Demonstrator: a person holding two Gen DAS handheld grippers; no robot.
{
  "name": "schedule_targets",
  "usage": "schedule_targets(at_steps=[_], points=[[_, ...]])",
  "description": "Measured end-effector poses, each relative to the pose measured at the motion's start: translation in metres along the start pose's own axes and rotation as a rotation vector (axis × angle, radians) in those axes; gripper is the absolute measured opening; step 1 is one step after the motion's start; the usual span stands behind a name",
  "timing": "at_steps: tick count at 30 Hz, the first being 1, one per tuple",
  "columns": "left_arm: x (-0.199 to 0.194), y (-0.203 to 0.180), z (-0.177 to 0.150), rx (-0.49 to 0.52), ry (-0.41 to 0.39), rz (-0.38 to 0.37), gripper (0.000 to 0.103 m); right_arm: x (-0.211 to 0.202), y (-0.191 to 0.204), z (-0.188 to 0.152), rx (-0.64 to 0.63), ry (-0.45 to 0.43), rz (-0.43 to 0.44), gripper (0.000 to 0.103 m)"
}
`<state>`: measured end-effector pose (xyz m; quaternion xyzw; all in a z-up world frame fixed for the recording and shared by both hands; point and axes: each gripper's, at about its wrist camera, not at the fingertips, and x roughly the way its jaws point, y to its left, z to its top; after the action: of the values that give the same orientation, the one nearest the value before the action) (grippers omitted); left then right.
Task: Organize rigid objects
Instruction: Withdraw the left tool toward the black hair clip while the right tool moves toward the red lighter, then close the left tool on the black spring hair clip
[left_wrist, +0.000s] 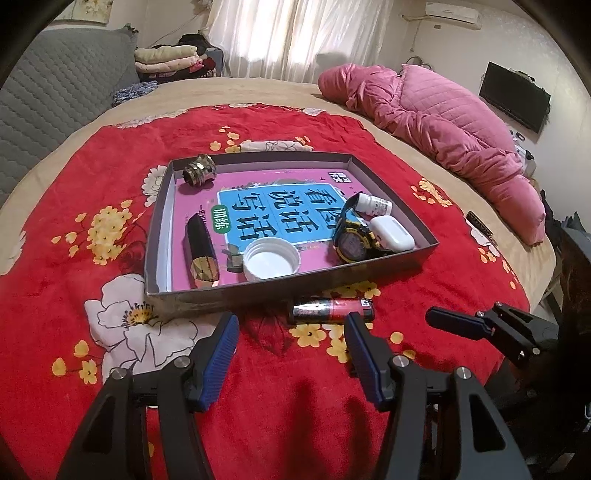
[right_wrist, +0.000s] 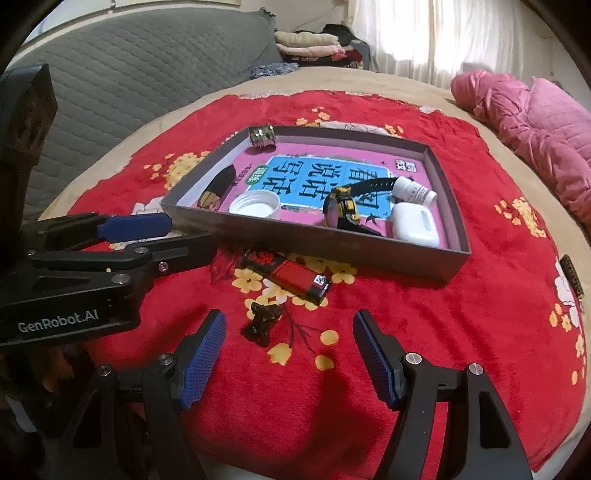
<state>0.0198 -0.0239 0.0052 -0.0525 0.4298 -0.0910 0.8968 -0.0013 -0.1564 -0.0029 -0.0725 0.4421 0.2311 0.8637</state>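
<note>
A grey shallow box (left_wrist: 391, 266) (right_wrist: 458, 254) lies on the red flowered blanket. In it are a metal fitting (left_wrist: 198, 172), a black and gold tube (left_wrist: 202, 254), a white cap (left_wrist: 270, 258), a watch (left_wrist: 352, 240), a small white bottle (left_wrist: 375, 204) and a white earbud case (left_wrist: 392, 233). A red and black lighter (left_wrist: 332, 310) (right_wrist: 288, 275) lies on the blanket just in front of the box. My left gripper (left_wrist: 291, 328) is open and empty, just short of the lighter. My right gripper (right_wrist: 290, 332) is open and empty, nearer than the lighter.
A pink quilted coat (left_wrist: 443, 125) lies at the right on the bed. A grey padded headboard (left_wrist: 55, 96) and folded clothes (left_wrist: 166, 59) are at the back left. A small dark comb-like object (right_wrist: 570, 275) lies at the blanket's right edge.
</note>
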Motion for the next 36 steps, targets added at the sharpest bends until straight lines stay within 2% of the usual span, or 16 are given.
schedule_targets(at_steps=[8,12,23,28,36], points=[[0.005,0.006,-0.003,-0.016,0.027,0.001,0.059,0.007,-0.009,0.002,0.022,0.009,0.001,0.073],[0.007,0.004,-0.006,-0.011,0.041,-0.006,0.059,-0.001,-0.022,0.004,0.051,-0.013,-0.009,0.073],[0.018,-0.023,-0.018,0.066,0.107,-0.088,0.059,-0.007,-0.042,0.004,0.087,-0.028,-0.045,0.073],[0.022,-0.030,-0.020,0.061,0.120,-0.115,0.059,-0.008,-0.047,0.004,0.088,-0.032,-0.063,0.073],[0.038,-0.041,-0.022,0.091,0.134,-0.089,0.059,-0.007,-0.056,0.004,0.097,-0.030,-0.090,0.073]])
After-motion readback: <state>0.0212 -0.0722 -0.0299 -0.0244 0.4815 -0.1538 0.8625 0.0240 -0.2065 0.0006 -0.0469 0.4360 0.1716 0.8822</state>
